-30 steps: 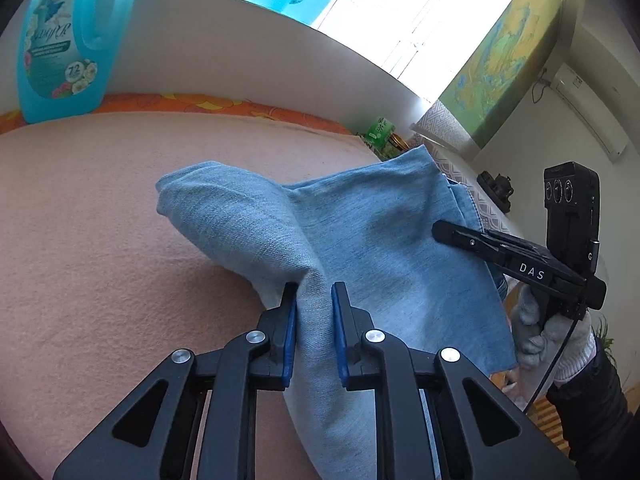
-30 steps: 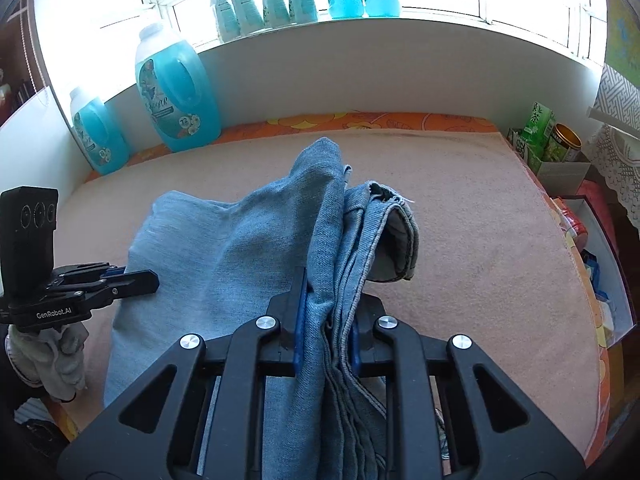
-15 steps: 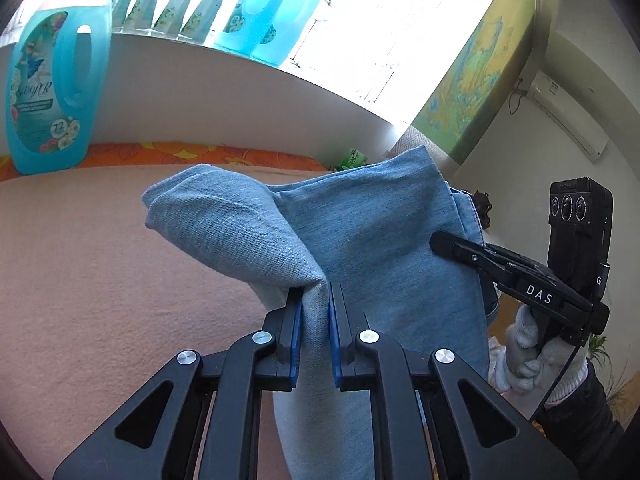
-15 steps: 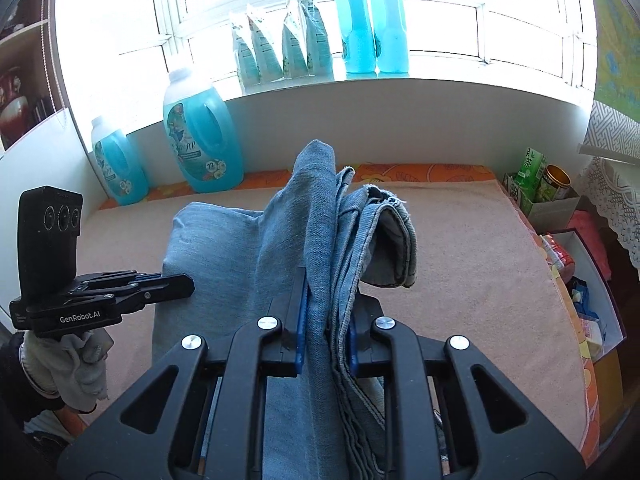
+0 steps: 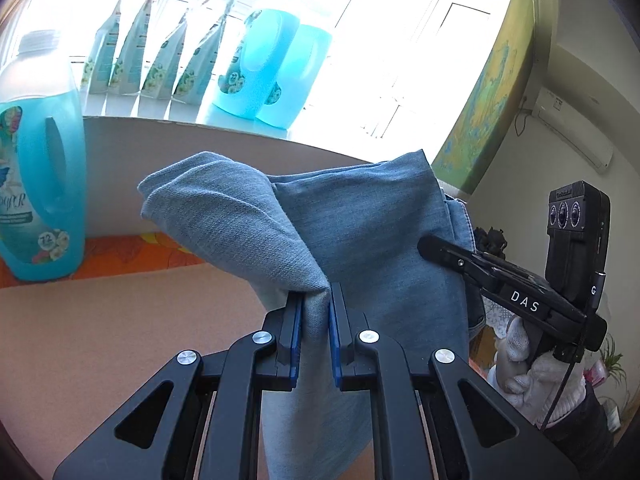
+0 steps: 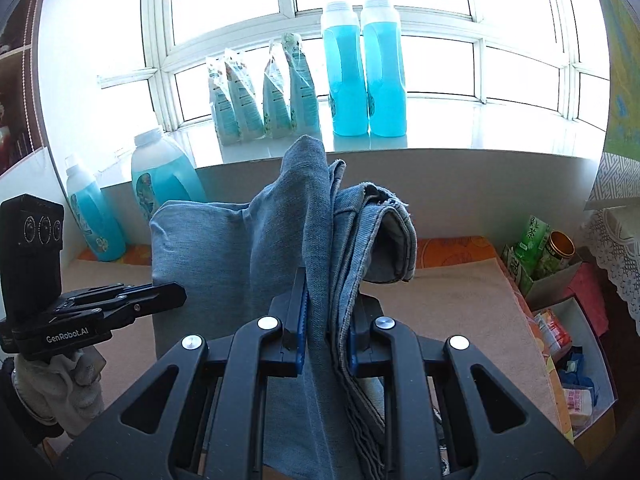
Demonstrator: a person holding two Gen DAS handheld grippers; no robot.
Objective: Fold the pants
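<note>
Light blue denim pants (image 5: 360,232) hang in the air above a peach-covered surface (image 5: 120,340), stretched between both grippers. My left gripper (image 5: 314,300) is shut on a fold of the denim at one end. My right gripper (image 6: 326,280) is shut on several bunched layers of the pants (image 6: 280,248), with a frayed hem drooping to its right. Each gripper shows in the other's view: the right one (image 5: 440,248) at the cloth's right edge, the left one (image 6: 176,292) at its left edge. White-gloved hands (image 5: 524,364) hold the handles.
Blue detergent bottles (image 6: 364,68) and refill pouches (image 6: 260,96) line the windowsill; bigger bottles (image 5: 36,184) stand on the surface by the wall. Boxes with cans and packets (image 6: 560,300) sit to the right of the surface. A map (image 5: 492,92) hangs on the wall.
Both grippers have risen with the pants, lifting the denim off the surface so it now hangs. The windowsill and bottles have come further into view.
</note>
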